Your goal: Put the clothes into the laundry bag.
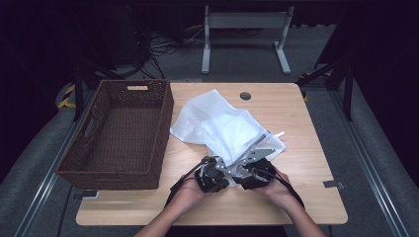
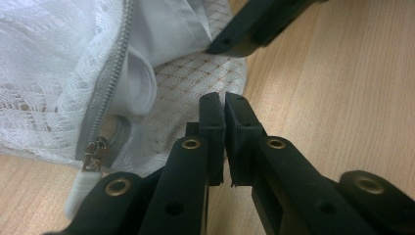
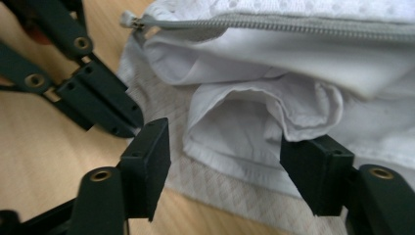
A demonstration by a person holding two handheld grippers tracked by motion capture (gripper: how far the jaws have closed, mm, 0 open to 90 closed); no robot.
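Observation:
A white mesh laundry bag [image 1: 222,126] lies on the wooden table [image 1: 306,197], its grey zipper [image 2: 105,88] undone and white cloth [image 3: 254,117] bulging out of the mouth. My left gripper [image 2: 225,105] is shut, and its tips pinch the edge of the bag's lower mesh layer [image 2: 195,83]. In the high view both grippers meet at the bag's near corner, the left gripper [image 1: 220,165] beside the right gripper [image 1: 247,165]. My right gripper [image 3: 230,142] is open, its jaws standing either side of a fold of the white cloth. The left gripper's [image 3: 112,107] black tips sit just left of it.
A dark brown wicker basket [image 1: 163,128] stands at the table's left, close to the bag. A round cable hole [image 1: 245,96] sits near the far edge. Bare wood lies to the right of and in front of the hands. A metal stand [image 1: 244,34] is on the floor beyond.

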